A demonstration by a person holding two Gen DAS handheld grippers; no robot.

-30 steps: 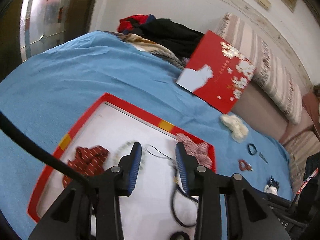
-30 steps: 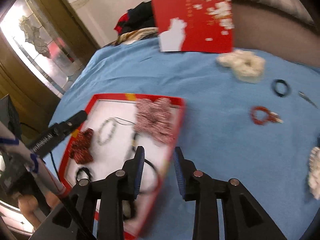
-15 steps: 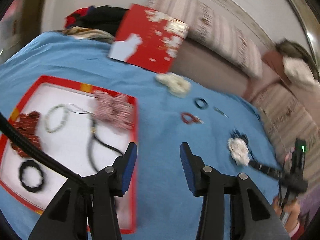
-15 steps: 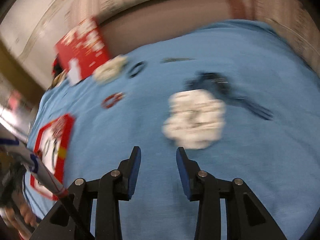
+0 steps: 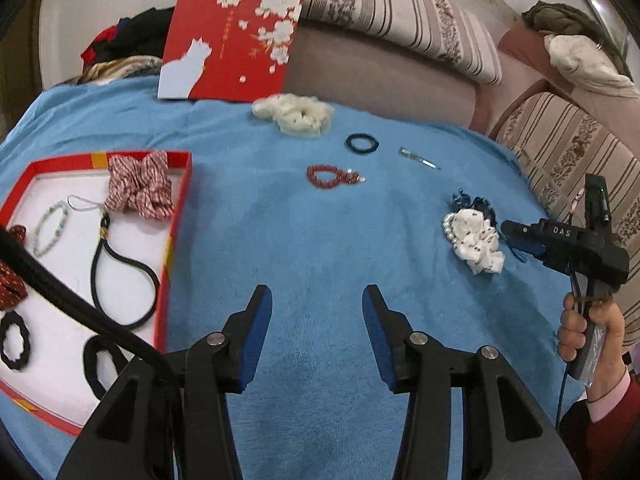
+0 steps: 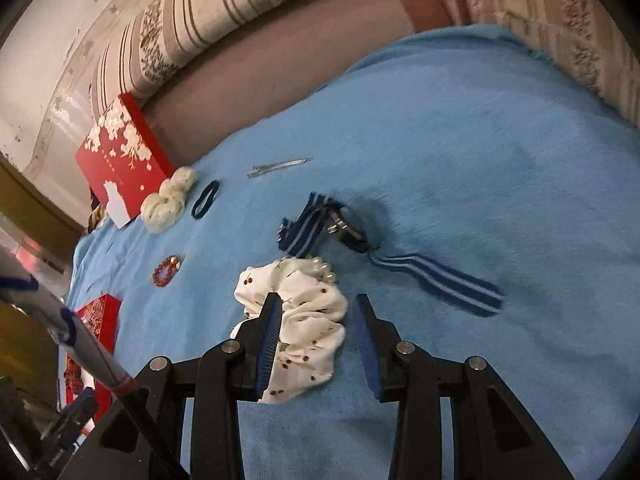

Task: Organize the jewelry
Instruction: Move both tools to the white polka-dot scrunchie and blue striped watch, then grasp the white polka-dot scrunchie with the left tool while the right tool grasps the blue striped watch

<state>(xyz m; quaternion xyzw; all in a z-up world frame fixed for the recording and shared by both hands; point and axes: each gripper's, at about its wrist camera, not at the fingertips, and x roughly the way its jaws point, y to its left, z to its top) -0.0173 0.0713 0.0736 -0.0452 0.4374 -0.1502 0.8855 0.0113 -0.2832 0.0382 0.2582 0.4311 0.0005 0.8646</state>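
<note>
My left gripper (image 5: 316, 292) hangs open over bare blue cloth (image 5: 320, 240), with nothing between its fingers. To its left lies the red tray (image 5: 176, 216), which holds a striped red scrunchie (image 5: 140, 190), a pale bead bracelet (image 5: 50, 224), a black cord and black hair ties. My right gripper (image 6: 318, 300) stands open low over a white dotted scrunchie (image 6: 304, 320). The scrunchie lies partly between the fingers, and the right pad is clear of it. A red bead bracelet (image 5: 332, 176), a black hair tie (image 5: 362, 144), a metal clip (image 5: 418, 158) and a cream scrunchie (image 5: 296, 114) lie loose on the cloth.
A blue striped ribbon with a dark clasp (image 6: 348, 232) lies just beyond the white scrunchie. A red box lid with white blossoms (image 5: 228, 40) leans on the sofa back (image 5: 380, 72). Clothes (image 5: 124, 44) are piled at the far left. A person's hand (image 5: 580, 332) holds the right gripper.
Both grippers have swung right, away from the red tray. The right one now sits over the white dotted scrunchie. Both pairs of fingers stand slightly wider apart.
</note>
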